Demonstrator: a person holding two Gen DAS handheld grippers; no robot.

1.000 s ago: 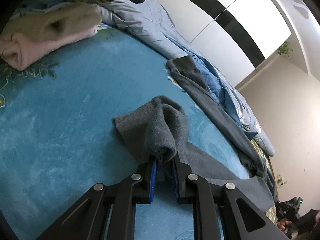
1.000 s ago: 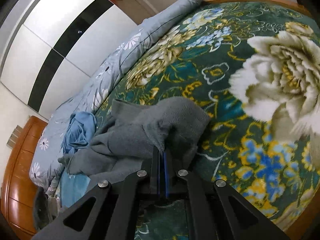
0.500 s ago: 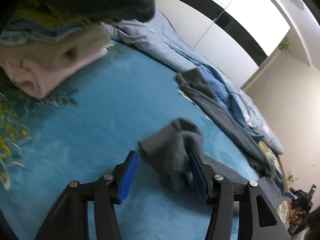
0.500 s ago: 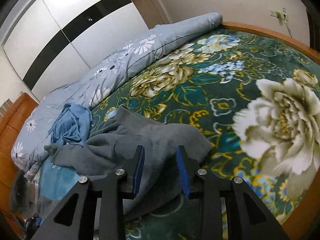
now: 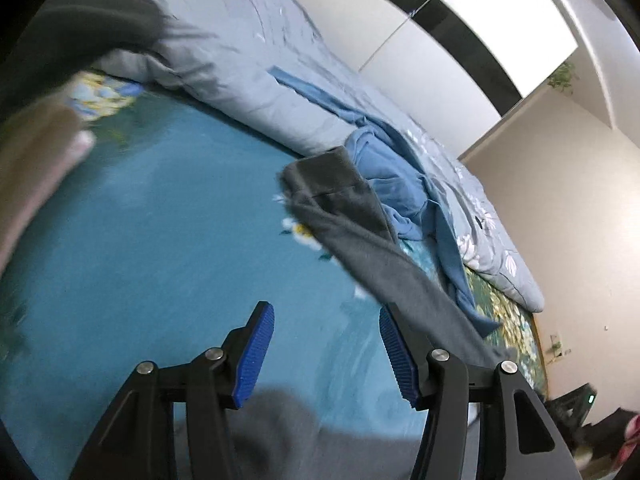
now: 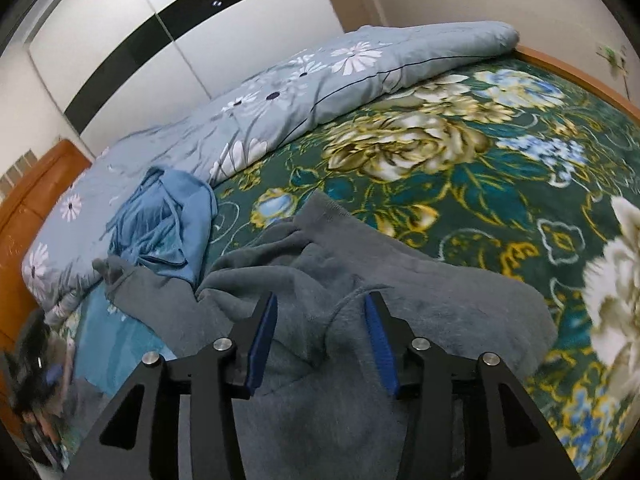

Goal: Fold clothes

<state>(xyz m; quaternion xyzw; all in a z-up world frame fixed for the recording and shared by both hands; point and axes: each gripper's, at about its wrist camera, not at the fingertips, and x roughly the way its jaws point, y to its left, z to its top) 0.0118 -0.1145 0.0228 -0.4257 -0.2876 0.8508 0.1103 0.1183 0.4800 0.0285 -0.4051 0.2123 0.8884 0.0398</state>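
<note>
A grey fleece garment [image 6: 400,300] lies rumpled on the flowered bed cover. In the left wrist view one long grey part [image 5: 360,240] stretches away to the right, and a grey fold [image 5: 288,432] lies under the gripper. My left gripper [image 5: 326,320] is open and empty above the teal cover. My right gripper [image 6: 320,308] is open and empty just above the grey garment. A blue garment [image 6: 164,224] lies crumpled beyond the grey one; it also shows in the left wrist view [image 5: 392,184].
A pale blue flowered quilt [image 6: 320,80] is bunched along the far side of the bed. A stack of folded clothes [image 5: 36,152] sits at the left, blurred. The wooden bed frame [image 6: 580,76] edges the right side. White wardrobe doors stand behind.
Both grippers opened and let go of the grey garment, then drew back and lifted. The left view swung towards the quilt, and the folded stack slid to the left edge.
</note>
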